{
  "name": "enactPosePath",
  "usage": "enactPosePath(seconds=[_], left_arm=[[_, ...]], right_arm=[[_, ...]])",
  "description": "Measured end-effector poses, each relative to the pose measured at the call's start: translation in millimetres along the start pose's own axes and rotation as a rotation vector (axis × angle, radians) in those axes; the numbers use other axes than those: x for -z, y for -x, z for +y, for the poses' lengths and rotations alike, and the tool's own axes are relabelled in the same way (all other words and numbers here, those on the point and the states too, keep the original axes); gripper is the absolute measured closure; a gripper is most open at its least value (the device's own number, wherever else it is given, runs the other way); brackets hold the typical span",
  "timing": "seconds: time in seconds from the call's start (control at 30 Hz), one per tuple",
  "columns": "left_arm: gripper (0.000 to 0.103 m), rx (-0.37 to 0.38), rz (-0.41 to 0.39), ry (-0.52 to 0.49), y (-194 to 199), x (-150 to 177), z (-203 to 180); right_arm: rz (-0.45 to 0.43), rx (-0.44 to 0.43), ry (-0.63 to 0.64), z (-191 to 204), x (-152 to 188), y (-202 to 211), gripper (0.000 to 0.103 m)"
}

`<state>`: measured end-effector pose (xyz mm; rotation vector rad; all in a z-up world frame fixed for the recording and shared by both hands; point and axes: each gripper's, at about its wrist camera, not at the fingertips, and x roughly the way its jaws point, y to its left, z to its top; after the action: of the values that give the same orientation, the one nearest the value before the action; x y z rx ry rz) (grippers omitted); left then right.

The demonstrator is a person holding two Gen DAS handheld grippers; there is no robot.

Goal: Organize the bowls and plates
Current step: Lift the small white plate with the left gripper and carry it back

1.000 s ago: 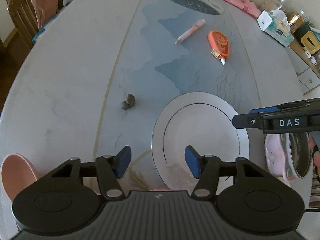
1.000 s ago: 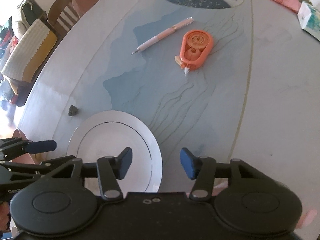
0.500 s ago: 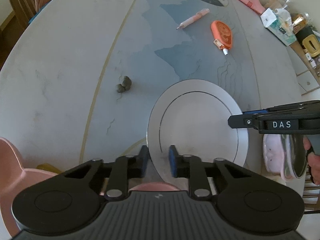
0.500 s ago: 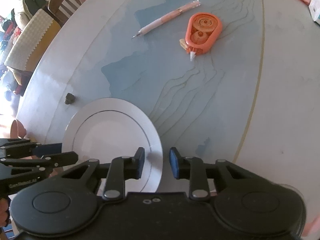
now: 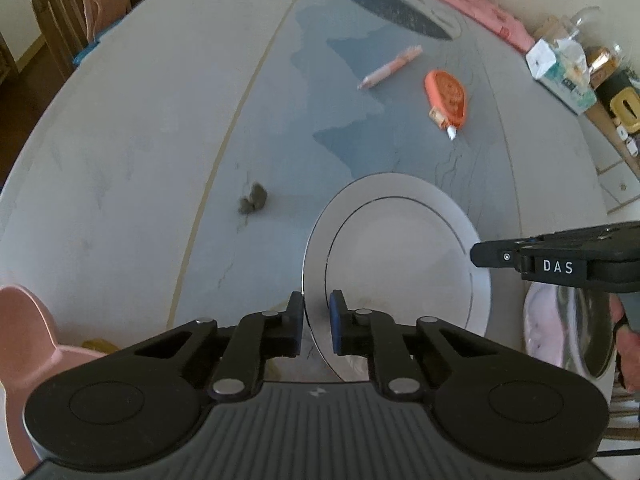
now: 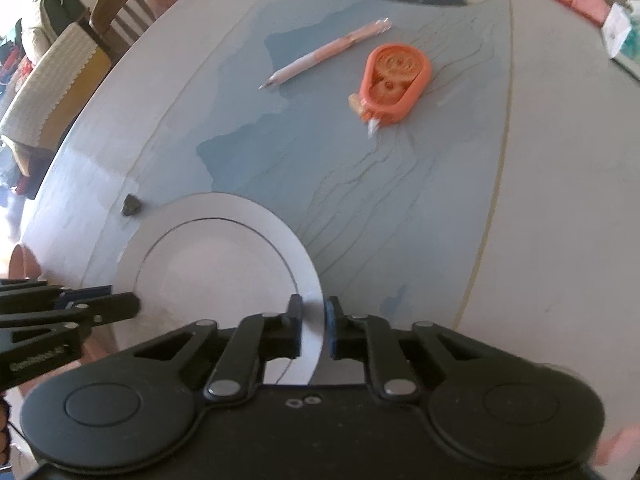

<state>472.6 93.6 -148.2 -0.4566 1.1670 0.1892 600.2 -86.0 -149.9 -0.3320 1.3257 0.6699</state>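
A white plate (image 5: 400, 248) with a thin dark ring is held over the table; it also shows in the right wrist view (image 6: 216, 272). My left gripper (image 5: 316, 320) is shut on the plate's near left rim. My right gripper (image 6: 314, 328) is shut on its near right rim, and shows from the side in the left wrist view (image 5: 560, 258). A pink bowl (image 5: 24, 332) sits at the lower left. A glass bowl with something pink in it (image 5: 568, 328) sits at the lower right, below my right gripper.
On the table lie a pink pen (image 5: 390, 67), an orange correction-tape dispenser (image 5: 448, 98) and a small dark lump (image 5: 253, 199). A tissue box (image 5: 560, 72) and clutter stand at the far right. Chairs (image 6: 52, 76) stand by the table's left edge.
Both grippers have closed from wide open onto opposite rims of the plate. The plate has tilted and risen a little in view.
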Motion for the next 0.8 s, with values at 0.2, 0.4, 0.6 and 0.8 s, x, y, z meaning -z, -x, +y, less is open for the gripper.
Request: enactPosePath(seconds=[0.2,0.4,0.6,0.8], left_arm=[[0.095,0.010,-0.031,0.005,10.0,-8.3,-1.6],[0.095,-0.001,-0.026,-0.021,4.1,-7.6,-12.5],[0.096,-0.019,-0.021,-0.001,-2.6,-5.4,-5.8],[0.096,-0.003,-0.012,0.023,-8.0,-4.7,0.3]], right_arm=[[-0.033,-0.026,-0.026,-2.4,-1.8,12.0,0.101],[-0.049,-0.087,0.010,20.5,-2.2,17.2,0.102],[-0.059,-0.019,0.026,6.8,-12.3,15.4,0.084],[-0.002,-0.021,0.002,-14.0,-15.1,2.5,0.071]])
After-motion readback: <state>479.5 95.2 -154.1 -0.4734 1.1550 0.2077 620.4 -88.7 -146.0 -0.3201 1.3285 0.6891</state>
